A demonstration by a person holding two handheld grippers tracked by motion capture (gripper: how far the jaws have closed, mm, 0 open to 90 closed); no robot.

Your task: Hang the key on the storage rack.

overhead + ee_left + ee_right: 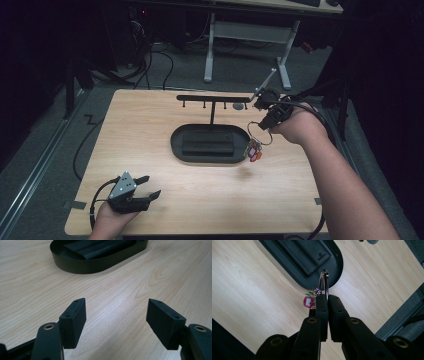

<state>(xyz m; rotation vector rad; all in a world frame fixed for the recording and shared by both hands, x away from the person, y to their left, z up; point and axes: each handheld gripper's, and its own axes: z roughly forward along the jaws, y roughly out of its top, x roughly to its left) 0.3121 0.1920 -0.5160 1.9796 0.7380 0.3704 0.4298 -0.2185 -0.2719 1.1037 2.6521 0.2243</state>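
Here, right gripper [327, 300]: clamped on the key ring [324, 283], tags [308, 301] dangling, lifted toward the hook rack [212, 97];
left gripper [116, 311]: open, empty, resting aside

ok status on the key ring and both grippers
Right gripper shut on key ring, lifted beside tray. Left gripper open, idle. Hook rack ahead, path clear.

Thin metal key ring [324, 285] with small coloured tags [308, 301], hanging above tray's right end.
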